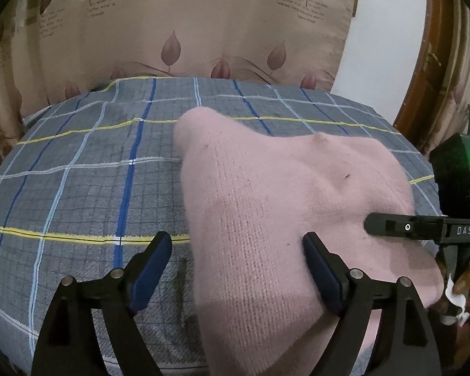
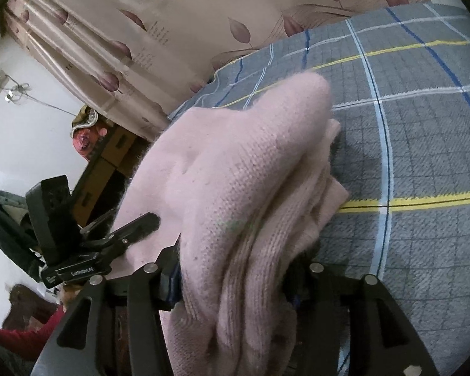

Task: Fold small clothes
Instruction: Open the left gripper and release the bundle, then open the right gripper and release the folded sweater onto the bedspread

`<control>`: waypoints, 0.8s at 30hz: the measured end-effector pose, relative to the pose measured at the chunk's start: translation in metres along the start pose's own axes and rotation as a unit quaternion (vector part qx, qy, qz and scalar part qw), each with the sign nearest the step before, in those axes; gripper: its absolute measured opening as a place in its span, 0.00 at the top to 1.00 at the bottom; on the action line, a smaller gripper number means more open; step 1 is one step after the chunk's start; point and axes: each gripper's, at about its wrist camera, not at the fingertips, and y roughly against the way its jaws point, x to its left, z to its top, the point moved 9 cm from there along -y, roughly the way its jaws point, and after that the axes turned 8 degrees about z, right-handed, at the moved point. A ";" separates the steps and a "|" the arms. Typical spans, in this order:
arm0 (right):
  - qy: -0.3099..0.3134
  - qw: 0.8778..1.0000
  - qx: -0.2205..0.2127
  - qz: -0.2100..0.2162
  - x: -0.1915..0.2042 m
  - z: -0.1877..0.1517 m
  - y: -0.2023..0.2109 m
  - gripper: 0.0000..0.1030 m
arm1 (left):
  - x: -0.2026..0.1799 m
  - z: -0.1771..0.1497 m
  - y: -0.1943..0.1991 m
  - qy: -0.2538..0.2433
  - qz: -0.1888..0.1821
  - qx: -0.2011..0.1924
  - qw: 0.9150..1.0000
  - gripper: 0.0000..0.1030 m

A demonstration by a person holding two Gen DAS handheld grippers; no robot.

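Observation:
A folded pink knitted garment lies on a grey plaid cushion. My left gripper stands open above its near left edge, one finger over the plaid and the other over the pink knit, with neither pad pressing. From the left wrist view, one black finger of the right gripper reaches in over the garment's right side. In the right wrist view, the stacked layers of the pink garment fill the gap of my right gripper, which is shut on them. The left gripper shows at the left.
A beige curtain with leaf print hangs behind the cushion. There is a wooden frame at the right, and cardboard boxes beside the cushion. A person's hand and red sleeve sit near the frame edges.

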 end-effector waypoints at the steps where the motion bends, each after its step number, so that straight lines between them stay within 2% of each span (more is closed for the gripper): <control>1: 0.004 1.000 0.000 -0.004 0.001 0.000 0.000 0.53 | 0.000 0.000 0.001 0.000 0.004 -0.003 1.000 0.15; 15: 0.043 0.997 -0.014 -0.057 0.000 -0.003 0.009 0.49 | 0.006 -0.001 0.005 0.010 0.047 -0.035 0.998 0.04; 20: 0.064 0.992 -0.040 -0.098 0.006 -0.006 0.022 0.46 | 0.002 -0.001 0.018 -0.016 0.086 -0.079 0.993 0.03; 24: 0.092 0.983 -0.084 -0.138 0.021 -0.007 0.045 0.45 | 0.003 0.002 0.031 -0.020 0.103 -0.104 0.989 0.03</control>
